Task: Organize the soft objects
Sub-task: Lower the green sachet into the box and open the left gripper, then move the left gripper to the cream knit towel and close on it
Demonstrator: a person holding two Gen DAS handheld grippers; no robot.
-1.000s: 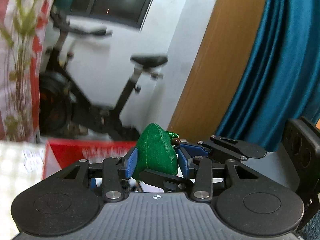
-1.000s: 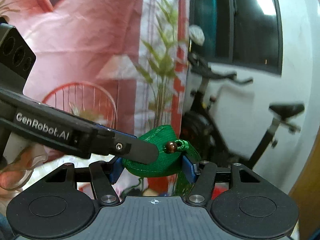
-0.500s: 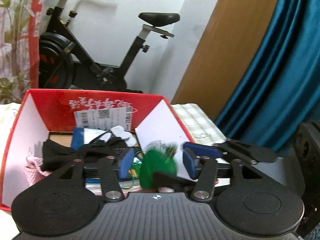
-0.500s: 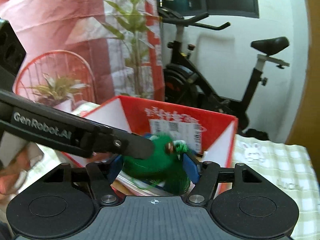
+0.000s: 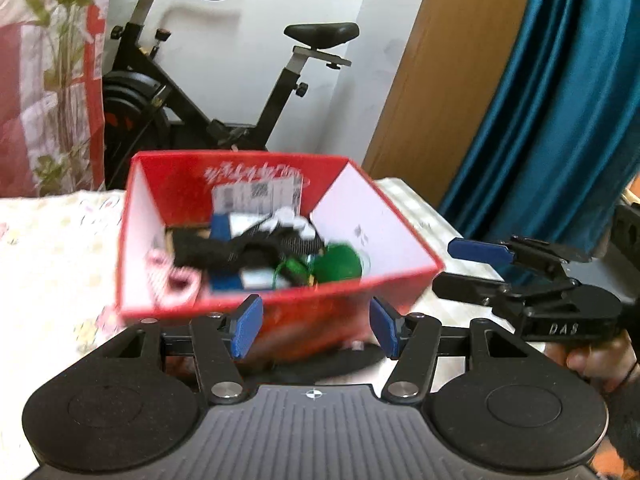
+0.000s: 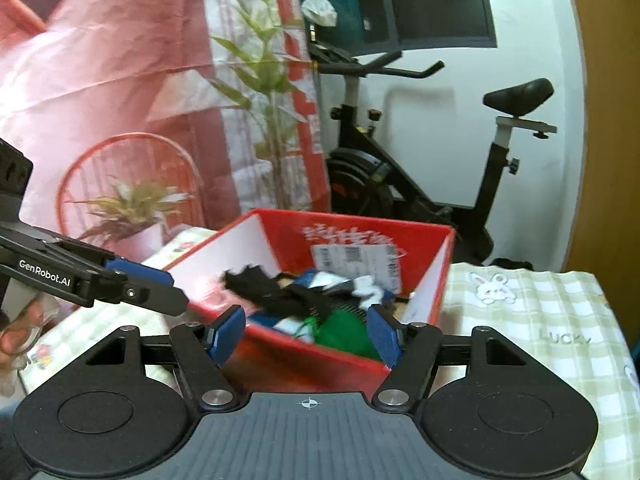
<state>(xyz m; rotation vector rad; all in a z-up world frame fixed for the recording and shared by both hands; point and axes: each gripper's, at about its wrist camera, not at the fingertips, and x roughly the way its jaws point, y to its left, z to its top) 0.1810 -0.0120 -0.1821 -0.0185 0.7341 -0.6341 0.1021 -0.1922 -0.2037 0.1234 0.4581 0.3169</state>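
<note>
The left hand-held gripper (image 5: 312,330) is pointing forward and somewhat downward, its two blue-padded fingers (image 5: 247,326) standing well apart with nothing pressed between them; its jaws have just been opening. The right hand-held gripper (image 6: 306,334) is tilting downward less steeply, its blue pads (image 6: 226,332) likewise parted and gripping nothing, having also just been opening. Each tool is showing in the other's camera: the right one is reaching in from the side with its fingers spread, a hand (image 5: 596,360) wrapping its handle, while another hand (image 6: 18,334) is gripping the left one.
</note>
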